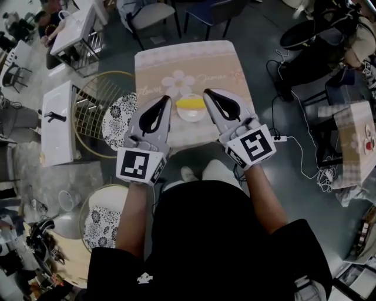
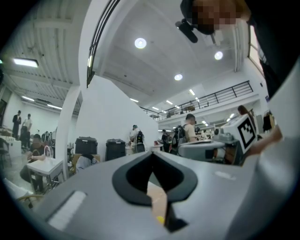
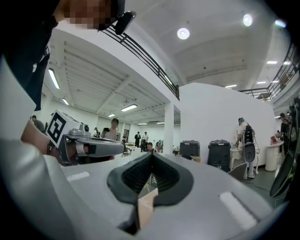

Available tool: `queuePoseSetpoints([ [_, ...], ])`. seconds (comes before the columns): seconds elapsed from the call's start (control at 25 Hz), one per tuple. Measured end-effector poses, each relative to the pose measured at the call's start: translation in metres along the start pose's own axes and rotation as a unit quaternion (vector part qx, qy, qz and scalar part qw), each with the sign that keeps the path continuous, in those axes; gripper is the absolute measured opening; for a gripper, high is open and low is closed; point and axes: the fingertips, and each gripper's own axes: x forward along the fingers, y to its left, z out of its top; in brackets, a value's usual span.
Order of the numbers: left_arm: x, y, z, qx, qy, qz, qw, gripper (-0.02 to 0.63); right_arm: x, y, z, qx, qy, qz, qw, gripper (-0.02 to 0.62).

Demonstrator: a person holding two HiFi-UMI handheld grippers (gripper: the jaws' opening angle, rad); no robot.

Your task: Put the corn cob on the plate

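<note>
In the head view a yellow corn cob (image 1: 191, 103) lies on a small white plate (image 1: 192, 114) near the front edge of a beige flower-print table (image 1: 194, 62). My left gripper (image 1: 168, 99) is held level just left of the plate, shut and empty. My right gripper (image 1: 207, 92) is just right of it, also shut with nothing in it. In the left gripper view the left gripper (image 2: 151, 155) has its jaws closed, and a sliver of the yellow corn cob (image 2: 161, 219) shows below them. The right gripper view shows the right gripper (image 3: 152, 157) closed over a strip of the tablecloth (image 3: 146, 206).
Two round stools with patterned cushions (image 1: 119, 120) (image 1: 100, 226) and a wire rack (image 1: 97, 106) stand left of the table. Chairs (image 1: 154, 16) stand beyond its far edge. A white cable (image 1: 299, 150) runs across the floor at right, towards another small table (image 1: 355, 138).
</note>
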Motion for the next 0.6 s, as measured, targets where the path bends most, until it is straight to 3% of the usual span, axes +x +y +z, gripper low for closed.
queuePoseSetpoints([
  [0.6, 0.026, -0.037, 0.001, 0.015, 0.008, -0.006, 0.9998, 0.009, -0.034, -0.036, 0.001, 0.01, -0.002, -0.005, 1.0, 0.002],
])
